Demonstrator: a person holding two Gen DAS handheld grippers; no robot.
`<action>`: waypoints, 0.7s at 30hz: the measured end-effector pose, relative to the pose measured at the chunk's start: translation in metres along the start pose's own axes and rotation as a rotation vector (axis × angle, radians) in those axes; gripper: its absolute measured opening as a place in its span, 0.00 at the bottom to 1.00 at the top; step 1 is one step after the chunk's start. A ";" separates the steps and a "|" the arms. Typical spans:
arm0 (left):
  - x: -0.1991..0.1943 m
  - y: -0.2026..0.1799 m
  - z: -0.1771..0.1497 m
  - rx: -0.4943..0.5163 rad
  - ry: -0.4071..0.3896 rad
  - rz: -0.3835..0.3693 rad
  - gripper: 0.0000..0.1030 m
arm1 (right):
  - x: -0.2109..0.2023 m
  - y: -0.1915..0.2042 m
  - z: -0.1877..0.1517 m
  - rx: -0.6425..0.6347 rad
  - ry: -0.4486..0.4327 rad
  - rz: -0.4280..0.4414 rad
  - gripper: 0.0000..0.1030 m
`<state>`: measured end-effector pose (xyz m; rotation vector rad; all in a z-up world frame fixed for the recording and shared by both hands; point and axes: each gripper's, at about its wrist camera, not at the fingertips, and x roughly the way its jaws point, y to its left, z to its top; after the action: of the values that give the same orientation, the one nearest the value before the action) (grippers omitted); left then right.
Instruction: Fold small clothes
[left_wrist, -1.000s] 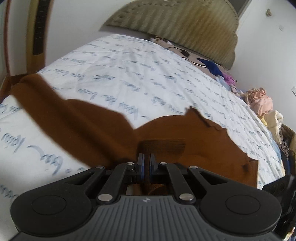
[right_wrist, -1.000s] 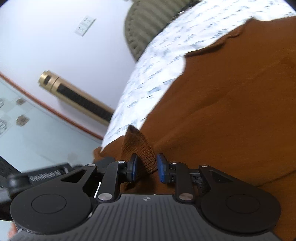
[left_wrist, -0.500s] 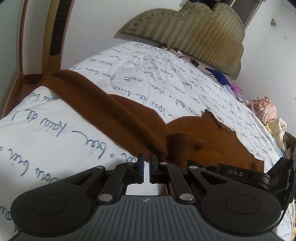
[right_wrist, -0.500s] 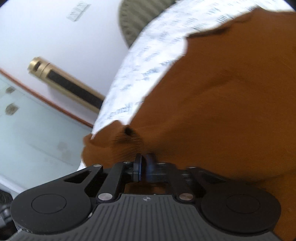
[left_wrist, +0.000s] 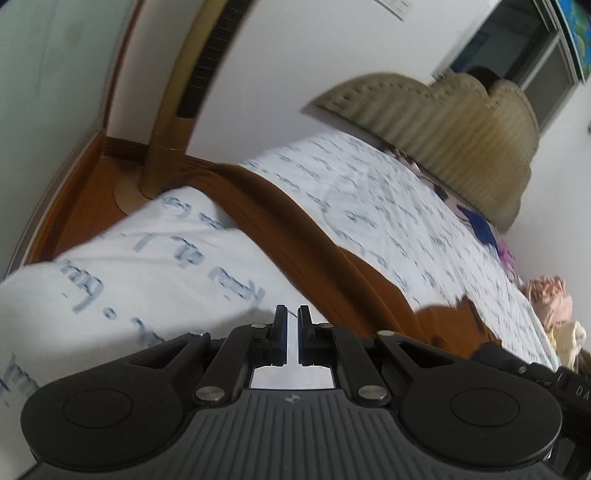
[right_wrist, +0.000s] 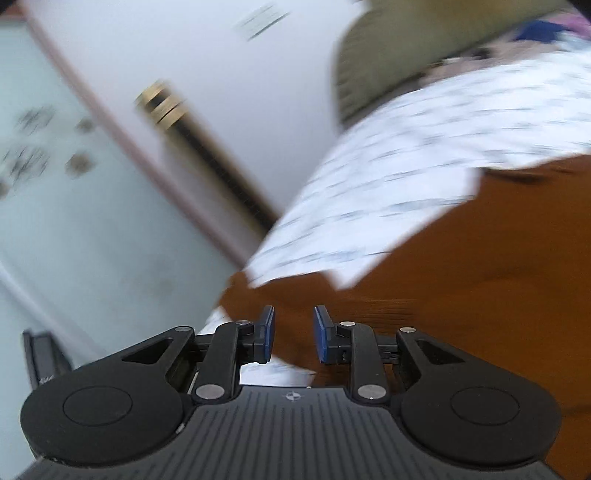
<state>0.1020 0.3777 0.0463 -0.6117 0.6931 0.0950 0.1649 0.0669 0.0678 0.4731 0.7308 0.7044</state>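
Left wrist view, slightly blurred. Left tool (left_wrist: 289, 334): the 2 fingers stand almost together with only a thin slit between them, nothing in it; white cover shows through the slit. The tool sits over the near left part of the bed (left_wrist: 155, 280), which carries a white cover printed with blue script. The brown garment (left_wrist: 295, 236) lies on that cover just right of the tool: 1 long folded band runs from the bed's far left edge, beside the gold floor stand (left_wrist: 173, 122), down toward the near right, where it widens into a bigger brown patch. Not touching the left tool, as far as can be seen. Padded beige headboard (left_wrist: 443, 129) at the far end of the bed. Pink and cream clothes (left_wrist: 550, 302) are heaped at the bed's right edge. A dark part of the other tool shows at the lower right corner of this view.

Right wrist view, heavy motion blur. Right tool (right_wrist: 293, 334): jaws opening, a narrow gap between the 2 blue pads (right_wrist: 267, 332). Brown fabric lies below and behind the gap; neither pad presses on it. The garment (right_wrist: 461, 295) fills the right half of this view, spread on the cover, its edge near the bed's left side.
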 end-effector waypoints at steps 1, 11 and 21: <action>0.002 0.005 0.007 -0.016 -0.009 0.003 0.04 | 0.013 0.007 0.001 -0.019 0.024 0.021 0.27; 0.056 0.091 0.091 -0.286 -0.011 0.080 0.05 | 0.104 0.071 -0.017 -0.219 0.161 0.009 0.29; 0.069 0.136 0.075 -0.438 -0.084 0.065 0.05 | 0.211 0.132 0.004 -0.553 0.229 -0.126 0.42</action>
<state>0.1601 0.5238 -0.0193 -0.9982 0.6136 0.3371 0.2264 0.3081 0.0590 -0.1594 0.7352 0.8117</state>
